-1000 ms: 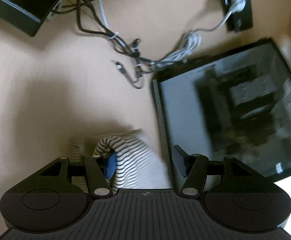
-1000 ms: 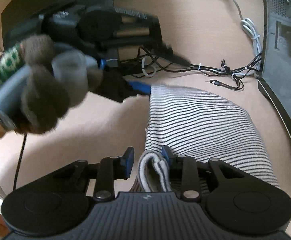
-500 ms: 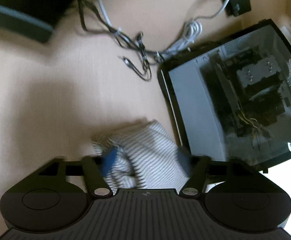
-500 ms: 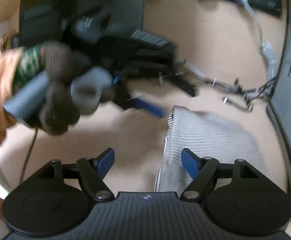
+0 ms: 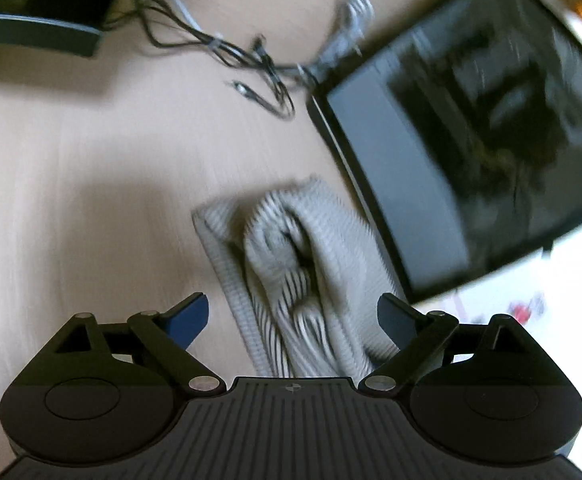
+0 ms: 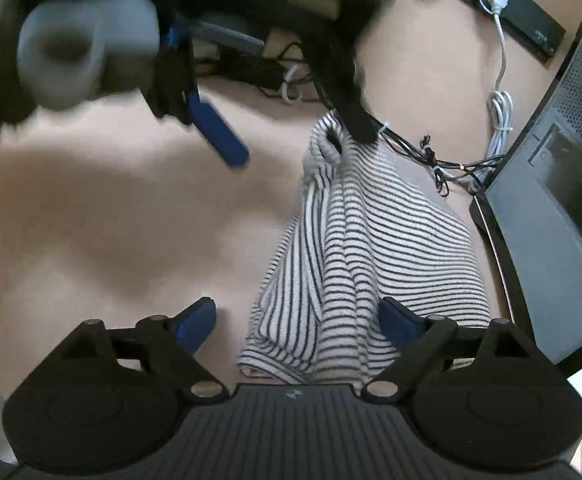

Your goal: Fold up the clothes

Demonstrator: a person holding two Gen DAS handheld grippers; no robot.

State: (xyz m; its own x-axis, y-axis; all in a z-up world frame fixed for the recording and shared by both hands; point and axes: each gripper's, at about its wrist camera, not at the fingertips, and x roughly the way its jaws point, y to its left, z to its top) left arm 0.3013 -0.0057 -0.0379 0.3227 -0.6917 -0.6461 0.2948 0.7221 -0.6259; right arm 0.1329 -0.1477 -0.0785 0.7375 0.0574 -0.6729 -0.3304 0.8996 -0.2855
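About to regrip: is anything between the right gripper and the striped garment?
Nothing visible. The striped garment lies directly ahead of the right gripper, whose jaws are opening with cloth between them, pads clear. The cables lie beyond it.

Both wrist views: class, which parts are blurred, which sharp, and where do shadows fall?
Left wrist view: computer case, cables and striped garment smeared. Right wrist view: garment stripes crisp, left gripper blurred overhead, soft shadow on the table beneath it.
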